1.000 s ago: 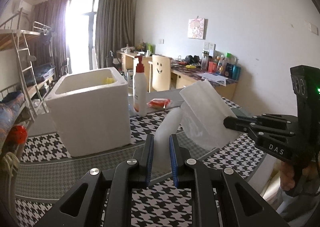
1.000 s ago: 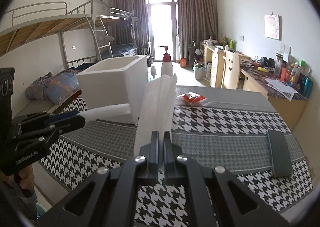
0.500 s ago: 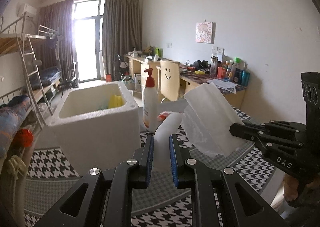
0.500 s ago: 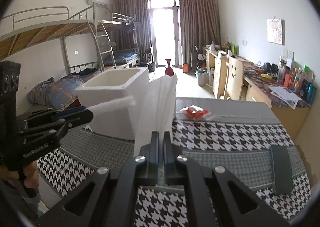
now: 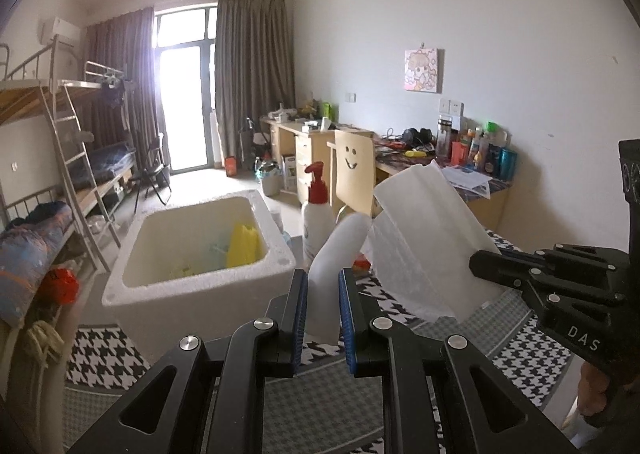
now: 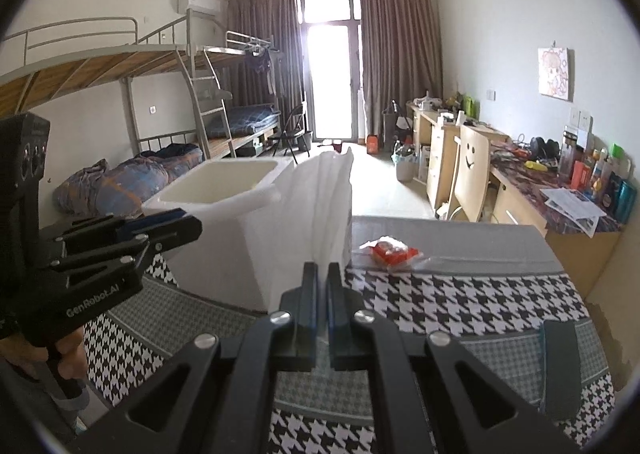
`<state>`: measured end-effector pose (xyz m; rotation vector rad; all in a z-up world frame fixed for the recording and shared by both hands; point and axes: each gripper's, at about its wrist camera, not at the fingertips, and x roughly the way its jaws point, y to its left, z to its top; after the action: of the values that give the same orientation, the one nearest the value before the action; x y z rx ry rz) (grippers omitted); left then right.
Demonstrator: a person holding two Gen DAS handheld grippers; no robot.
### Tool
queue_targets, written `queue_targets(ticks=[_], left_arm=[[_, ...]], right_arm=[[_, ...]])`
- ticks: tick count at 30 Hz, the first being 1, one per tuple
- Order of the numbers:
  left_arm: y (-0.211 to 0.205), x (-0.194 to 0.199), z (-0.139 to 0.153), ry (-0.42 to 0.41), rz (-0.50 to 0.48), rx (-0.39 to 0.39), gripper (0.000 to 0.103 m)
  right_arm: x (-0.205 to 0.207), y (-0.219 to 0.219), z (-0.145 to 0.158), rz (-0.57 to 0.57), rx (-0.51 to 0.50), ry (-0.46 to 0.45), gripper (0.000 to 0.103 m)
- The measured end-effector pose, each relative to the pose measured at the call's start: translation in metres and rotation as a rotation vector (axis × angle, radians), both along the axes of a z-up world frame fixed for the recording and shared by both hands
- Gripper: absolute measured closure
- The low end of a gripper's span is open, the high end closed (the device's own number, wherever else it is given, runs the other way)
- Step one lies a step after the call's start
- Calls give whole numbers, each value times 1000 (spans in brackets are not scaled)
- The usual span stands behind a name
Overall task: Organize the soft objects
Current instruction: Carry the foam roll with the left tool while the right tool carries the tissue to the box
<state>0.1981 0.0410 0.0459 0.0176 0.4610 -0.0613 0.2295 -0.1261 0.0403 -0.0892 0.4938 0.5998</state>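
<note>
A white, soft foam sheet hangs in the air between both grippers, above the houndstooth tablecloth. My left gripper is shut on its rolled end, and my right gripper is shut on the other edge of the sheet. Each gripper shows in the other's view: the right gripper at the right, the left gripper at the left. Just behind the sheet stands an open white foam box with yellow and pale items inside; the same foam box sits left of centre in the right wrist view.
A white pump bottle with a red top stands right of the box. On the table lie a red snack packet and a dark flat case near the right edge. Beyond the table are a smiley-face chair, desks and bunk beds.
Both grippers have risen with the sheet held between them and come nearer the foam box. The box's inside now shows from above in the left wrist view.
</note>
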Motion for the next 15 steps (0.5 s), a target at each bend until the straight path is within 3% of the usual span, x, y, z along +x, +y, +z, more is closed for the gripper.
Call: queue_targets(ticks=[15], left_arm=[[19,23,7,-13,74,16,86]], right_arm=[[19,14,16,21,1,-10,97]])
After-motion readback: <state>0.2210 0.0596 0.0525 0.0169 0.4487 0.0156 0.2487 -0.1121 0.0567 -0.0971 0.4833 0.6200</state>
